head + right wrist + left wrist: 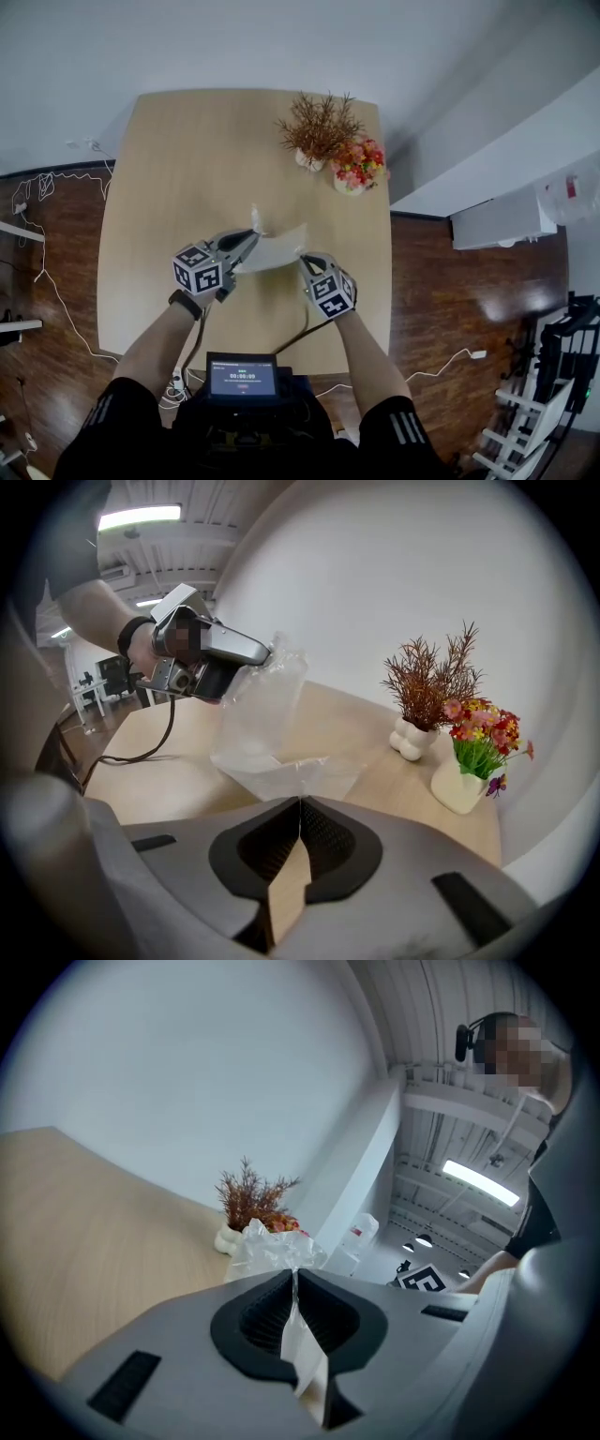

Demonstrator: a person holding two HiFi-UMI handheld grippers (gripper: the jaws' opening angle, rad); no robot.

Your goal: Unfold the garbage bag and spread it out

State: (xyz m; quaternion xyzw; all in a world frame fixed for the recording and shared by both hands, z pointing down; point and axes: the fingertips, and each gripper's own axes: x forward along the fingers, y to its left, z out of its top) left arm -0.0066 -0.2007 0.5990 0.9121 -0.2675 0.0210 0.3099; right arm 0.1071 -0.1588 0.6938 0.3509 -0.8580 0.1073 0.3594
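- Table point(169, 187): light wooden top, which takes up most of the head view. The work takes place over its near half.
- Garbage bag point(274, 251): pale translucent film, still partly folded. It is held off the table top and stretched between the two claws. Its long axis runs from the left claw, down and to the right in the head view, to the right claw.
- Left gripper point(251, 236): jaws pressed together on one corner of the bag, and a crumpled tuft of film stands out past the tips (seen in the left gripper view). This is the higher of the two ends.
- Right gripper point(305, 261): jaws pressed together, pinching the lower edge of the film at the seam. The bag therefore lies straight ahead of this claw, rising toward the left one.
- Next move (judgement): draw the claws apart along that axis, since each already holds an end.
- Two small vases point(333, 150): at the far edge, well apart from the bag.
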